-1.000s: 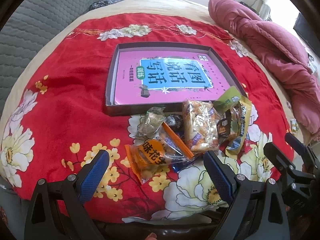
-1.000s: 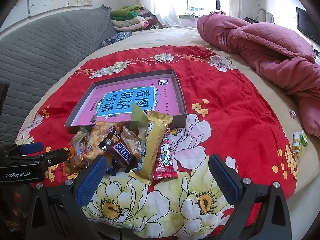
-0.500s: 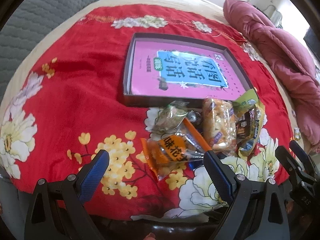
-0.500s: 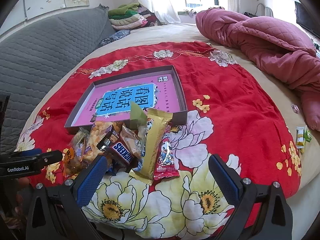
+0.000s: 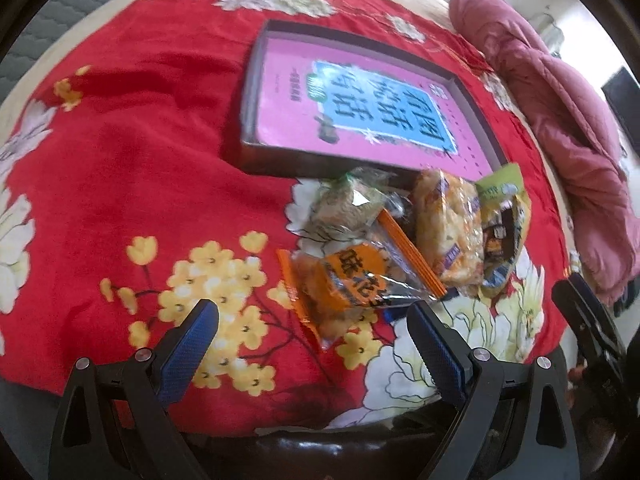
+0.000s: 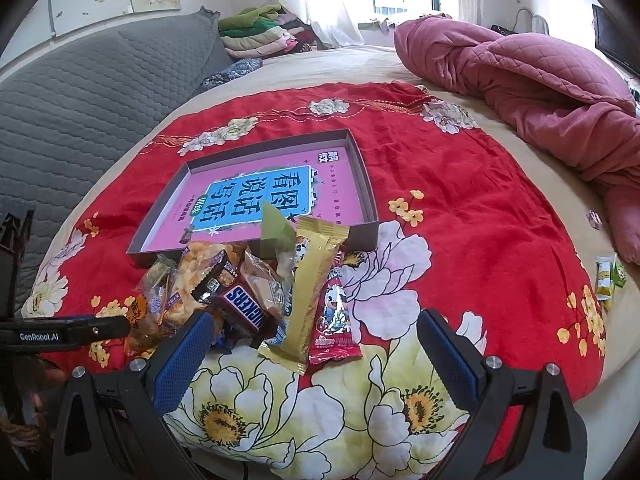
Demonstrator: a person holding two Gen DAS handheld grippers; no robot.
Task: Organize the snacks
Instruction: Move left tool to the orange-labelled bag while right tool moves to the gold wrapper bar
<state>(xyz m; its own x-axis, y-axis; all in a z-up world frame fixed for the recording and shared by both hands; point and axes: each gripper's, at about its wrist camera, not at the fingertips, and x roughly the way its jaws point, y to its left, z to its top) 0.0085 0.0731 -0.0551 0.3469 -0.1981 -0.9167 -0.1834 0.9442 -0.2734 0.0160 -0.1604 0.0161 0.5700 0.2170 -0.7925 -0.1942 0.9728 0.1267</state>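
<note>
A pile of snack packets lies on the red floral cloth in front of a shallow dark box point(image 5: 256, 128) point(image 6: 370, 200) with a pink book inside. In the left wrist view the nearest is an orange packet point(image 5: 356, 280), then a clear cracker bag point(image 5: 448, 224) and a green bag point(image 5: 500, 192). In the right wrist view I see a Snickers bar point(image 6: 244, 306), a gold bar point(image 6: 312, 280) and a red packet point(image 6: 334, 320). My left gripper point(image 5: 312, 332) is open, just short of the orange packet. My right gripper point(image 6: 316, 352) is open, just short of the gold bar.
A pink quilt point(image 6: 540, 88) is heaped at the right of the bed. A grey padded headboard point(image 6: 80, 96) is at the left. Two small green packets point(image 6: 608, 276) lie off the cloth at the right edge. Folded clothes point(image 6: 260, 32) are stacked at the back.
The left gripper has moved forward and to the left, closer to the orange packet, tilting downward. The right gripper has barely moved. Both stay open and empty.
</note>
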